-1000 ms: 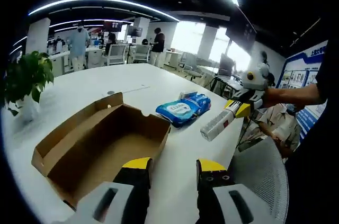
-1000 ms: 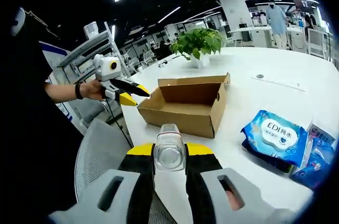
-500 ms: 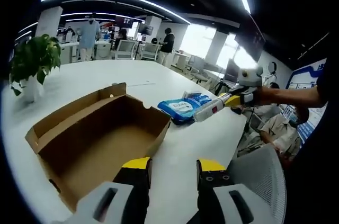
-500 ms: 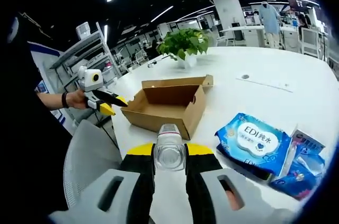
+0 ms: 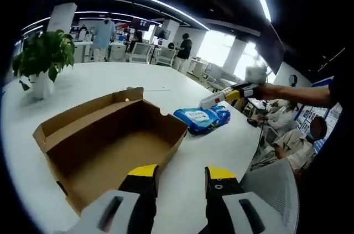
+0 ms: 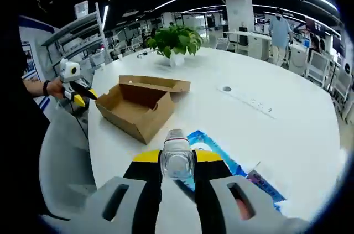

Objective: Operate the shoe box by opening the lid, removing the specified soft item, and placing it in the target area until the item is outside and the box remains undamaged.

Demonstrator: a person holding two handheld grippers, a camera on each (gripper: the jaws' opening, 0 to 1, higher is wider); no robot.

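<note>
Left gripper (image 5: 178, 174) empty, jaws narrowly apart, hovering over white surface (image 5: 210, 145) just off near edge of box (image 5: 110, 140). Box open, cardboard, nothing visible inside, sitting at 10 o'clock of left view. Blue wipes pack (image 5: 202, 118) lying on surface at 1 o'clock, just beside box, not touching. Right gripper (image 6: 177, 159) clamped on clear bottle (image 6: 176, 154), held above wipes pack (image 6: 213, 154). Same bottle (image 5: 213, 99) seen in left view at 2 o'clock, over pack. Box (image 6: 138, 107) at 10 o'clock in right view, plant (image 6: 174, 40) at 12 behind it.
</note>
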